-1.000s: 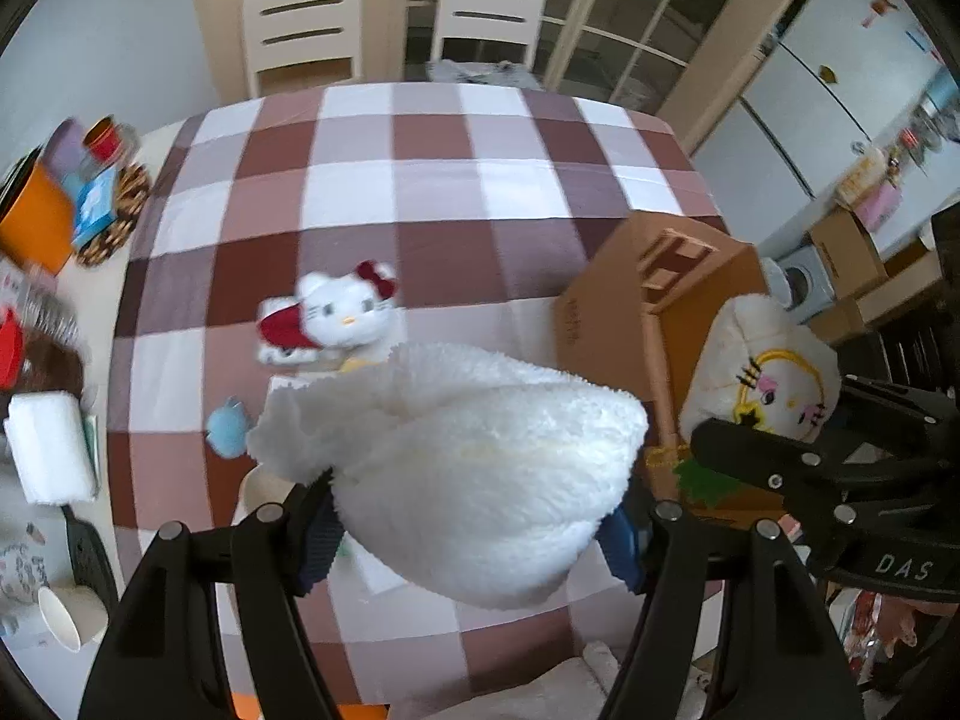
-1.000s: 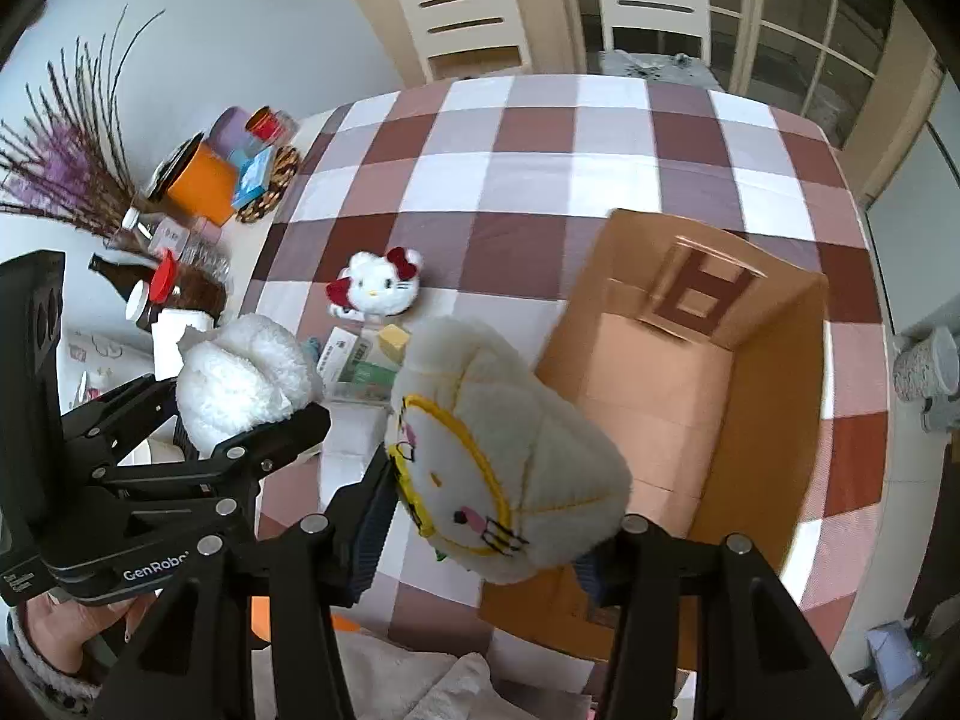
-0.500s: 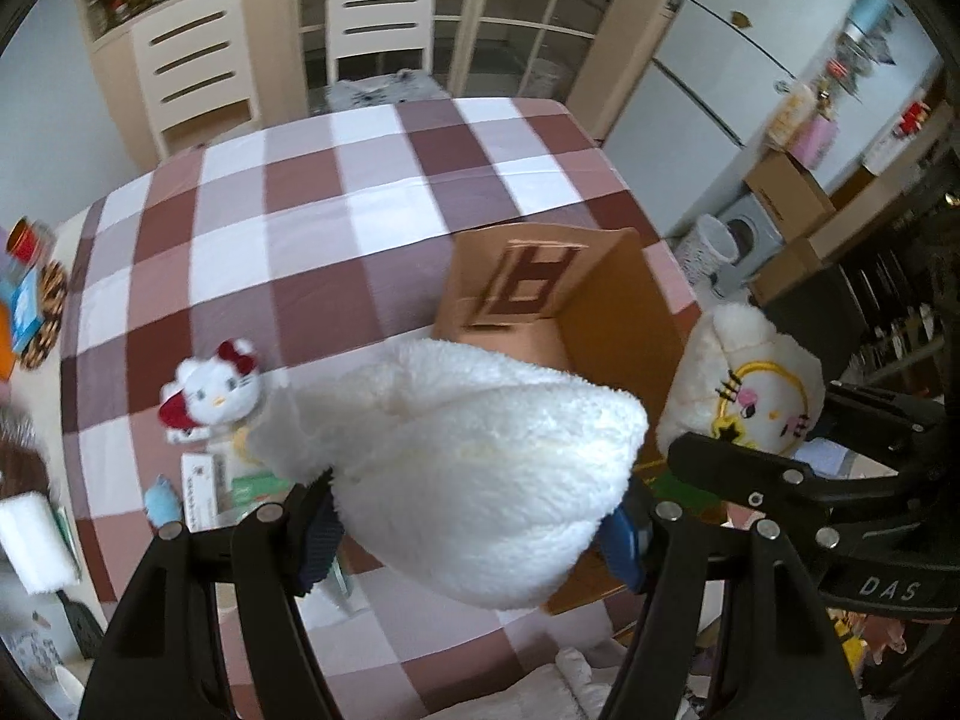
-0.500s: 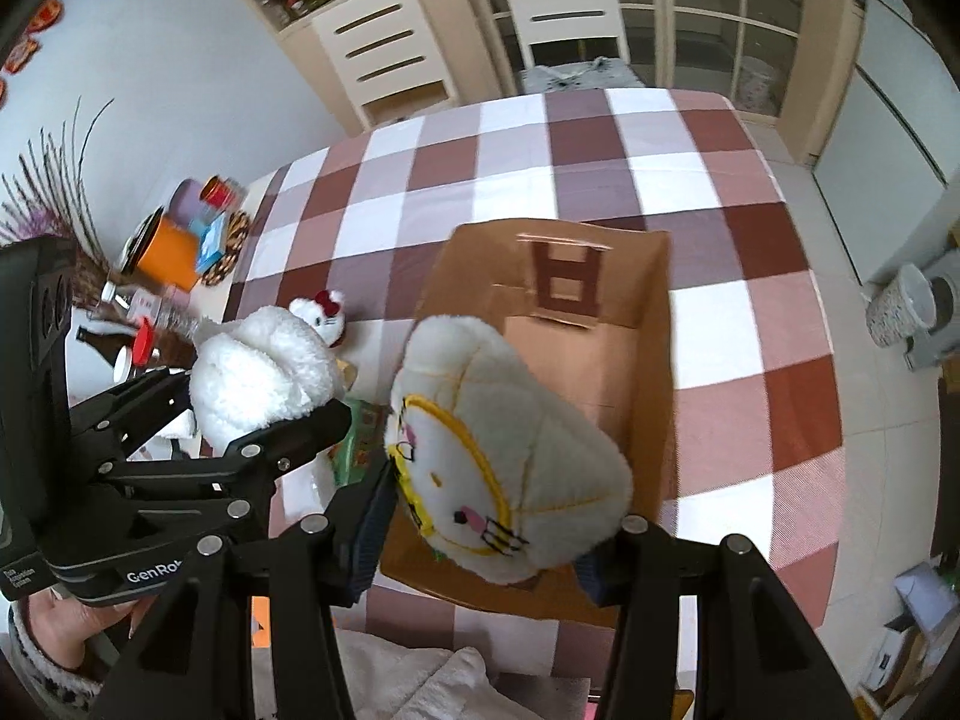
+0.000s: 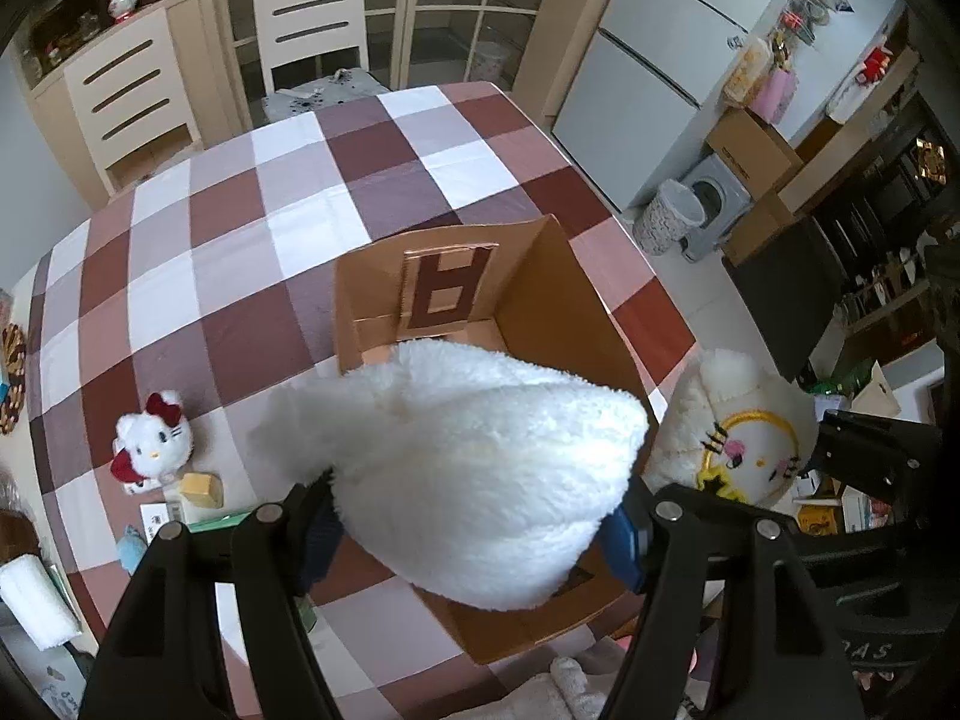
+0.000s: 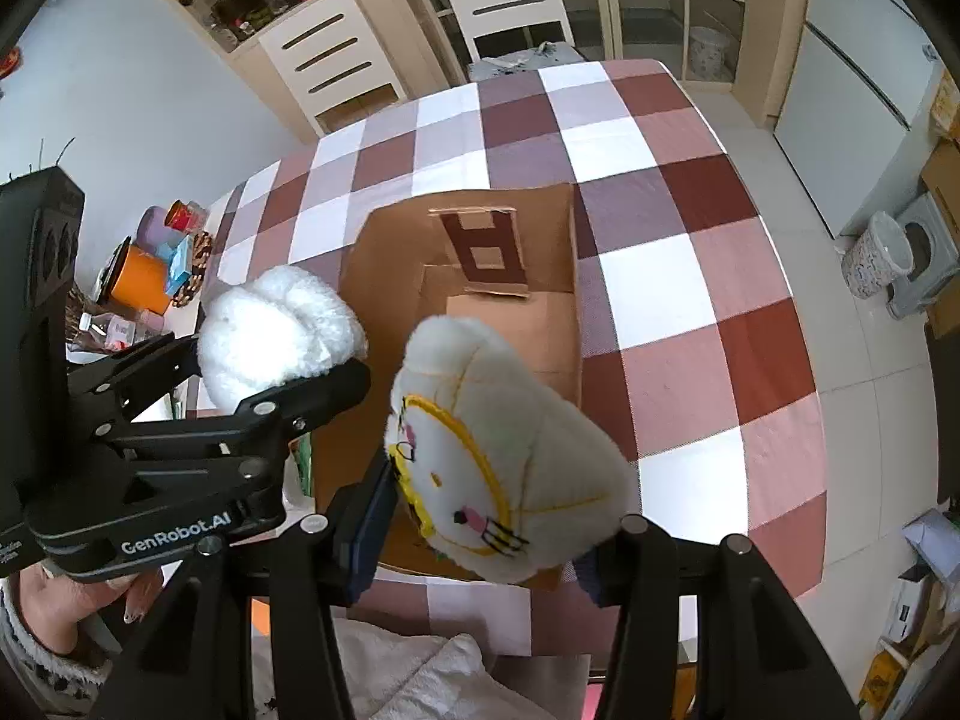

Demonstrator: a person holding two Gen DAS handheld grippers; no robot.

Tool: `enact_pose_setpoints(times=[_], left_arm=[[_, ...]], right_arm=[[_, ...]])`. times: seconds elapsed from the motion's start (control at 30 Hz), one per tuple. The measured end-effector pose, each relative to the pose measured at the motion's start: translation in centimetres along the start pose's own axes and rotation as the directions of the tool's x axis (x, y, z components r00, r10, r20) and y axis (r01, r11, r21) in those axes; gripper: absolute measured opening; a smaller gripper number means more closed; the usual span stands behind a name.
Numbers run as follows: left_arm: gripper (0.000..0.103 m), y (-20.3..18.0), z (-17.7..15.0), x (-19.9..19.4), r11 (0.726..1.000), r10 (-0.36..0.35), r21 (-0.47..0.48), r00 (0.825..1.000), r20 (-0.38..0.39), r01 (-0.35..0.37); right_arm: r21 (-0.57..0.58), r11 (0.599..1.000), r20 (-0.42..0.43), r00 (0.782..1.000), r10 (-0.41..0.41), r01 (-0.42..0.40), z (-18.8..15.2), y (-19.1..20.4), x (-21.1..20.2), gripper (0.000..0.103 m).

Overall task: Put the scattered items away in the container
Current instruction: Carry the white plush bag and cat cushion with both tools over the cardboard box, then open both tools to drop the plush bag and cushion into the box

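Both of my grippers have swung across the checked tablecloth [image 5: 240, 252] since a second ago, so the open cardboard box [image 5: 558, 300] now sits right beneath them instead of off to one side. My left gripper [image 5: 474, 516] is clamped on a fluffy white plush [image 5: 480, 474], its blue-padded jaws pressing into both flanks, and the plush hangs above the near half of the box, hiding most of its floor. My right gripper [image 6: 480, 531] pinches a cream plush with a yellow-stitched cat face [image 6: 504, 456]; in the right wrist view it hangs over the near edge of the box, just inside the rim. The two plush toys are side by side, close but not touching as far as I can see. Left behind near the tablecloth's left edge are a small white cat doll with a red bow [image 5: 153, 444], a yellow block [image 5: 201, 489] just beside it, and some flat packets at the near-left corner, partly hidden by my left gripper's finger. A hand [image 6: 78, 594] grips the left tool's handle at the lower left of the right wrist view.
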State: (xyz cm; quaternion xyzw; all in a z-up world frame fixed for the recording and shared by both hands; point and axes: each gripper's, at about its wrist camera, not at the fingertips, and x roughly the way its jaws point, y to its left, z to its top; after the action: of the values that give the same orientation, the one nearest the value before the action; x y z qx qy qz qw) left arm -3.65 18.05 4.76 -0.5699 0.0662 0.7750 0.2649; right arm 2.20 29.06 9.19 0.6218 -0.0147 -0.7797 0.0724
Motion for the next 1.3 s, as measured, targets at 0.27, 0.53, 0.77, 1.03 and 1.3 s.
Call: enact_pose_setpoints(times=[0.27, 0.53, 0.77, 1.03, 1.3], left_arm=[[0.071, -0.1, 0.9, 2.6, 1.0, -0.008, 0.007, 0.999, -0.042, 0.009], [0.071, 0.1, 1.3, 4.6, 1.0, -0.008, 0.022, 0.997, -0.082, 0.009], [0.072, -0.2, 1.6, 5.3, 0.999, -0.008, 0.03, 0.995, -0.101, 0.011], [0.082, -0.4, 1.9, 5.5, 0.999, -0.009, 0.029, 0.994, -0.111, 0.013], [0.091, -0.2, 2.2, 4.8, 1.0, 0.019, 0.01, 0.994, -0.108, -0.018]], right_arm=[[0.015, 1.0, -0.036, 0.999, -0.004, 0.005, 0.1, -0.9, 1.6, 0.052], [0.006, 1.0, -0.075, 0.997, 0.005, -0.005, 0.3, -0.8, 3.1, 0.052], [-0.002, 1.0, -0.091, 0.996, 0.006, -0.006, 0.6, -0.9, 3.6, 0.052], [-0.027, 1.0, -0.123, 0.992, -0.014, 0.011, 0.7, -0.8, 4.0, 0.055], [-0.078, 0.994, -0.129, 0.988, -0.08, 0.071, 0.2, -0.3, 3.7, 0.063]])
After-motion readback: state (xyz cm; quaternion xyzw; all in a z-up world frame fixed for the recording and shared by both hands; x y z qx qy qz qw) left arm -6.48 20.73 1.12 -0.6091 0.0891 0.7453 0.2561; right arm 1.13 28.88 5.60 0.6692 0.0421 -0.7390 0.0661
